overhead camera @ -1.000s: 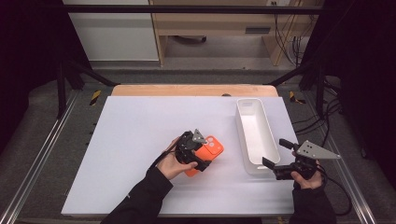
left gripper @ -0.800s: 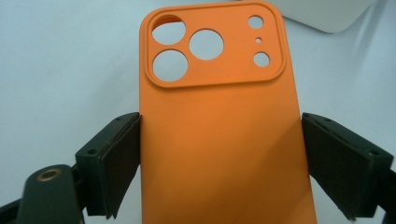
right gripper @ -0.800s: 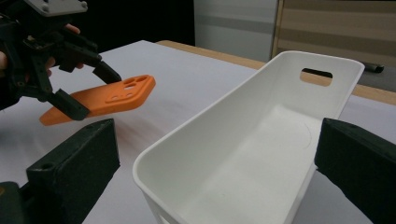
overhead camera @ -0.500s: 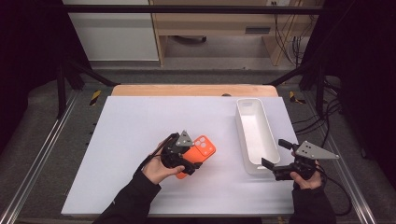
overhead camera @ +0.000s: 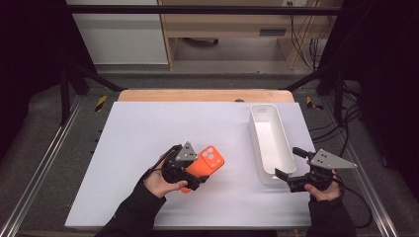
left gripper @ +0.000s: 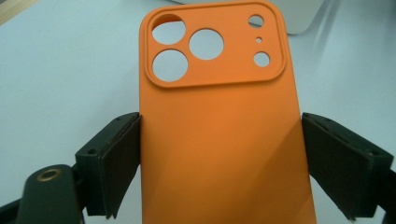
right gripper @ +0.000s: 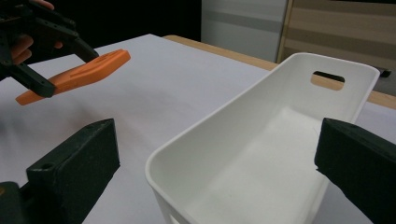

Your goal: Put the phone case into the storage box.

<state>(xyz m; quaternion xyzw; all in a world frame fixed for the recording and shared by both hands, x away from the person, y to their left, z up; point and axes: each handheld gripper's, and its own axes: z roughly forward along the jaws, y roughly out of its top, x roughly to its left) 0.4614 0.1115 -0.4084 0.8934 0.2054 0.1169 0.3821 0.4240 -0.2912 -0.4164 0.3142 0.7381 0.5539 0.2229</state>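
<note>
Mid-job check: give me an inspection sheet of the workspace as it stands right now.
Surface: white table top, bare around the items.
Job's things: orange silicone phone case, lifted off the table, tilted; long white plastic bin, empty, at the right.
Clutter: nothing seen.
Grippers: left gripper shut on the case's long edges; right gripper open, jaws either side of the bin's near end, not touching.
Cables: black cable trailing from the right gripper; more cables hanging beyond the table.
Surroundings: wooden furniture behind, grey floor, metal rails alongside.
</note>
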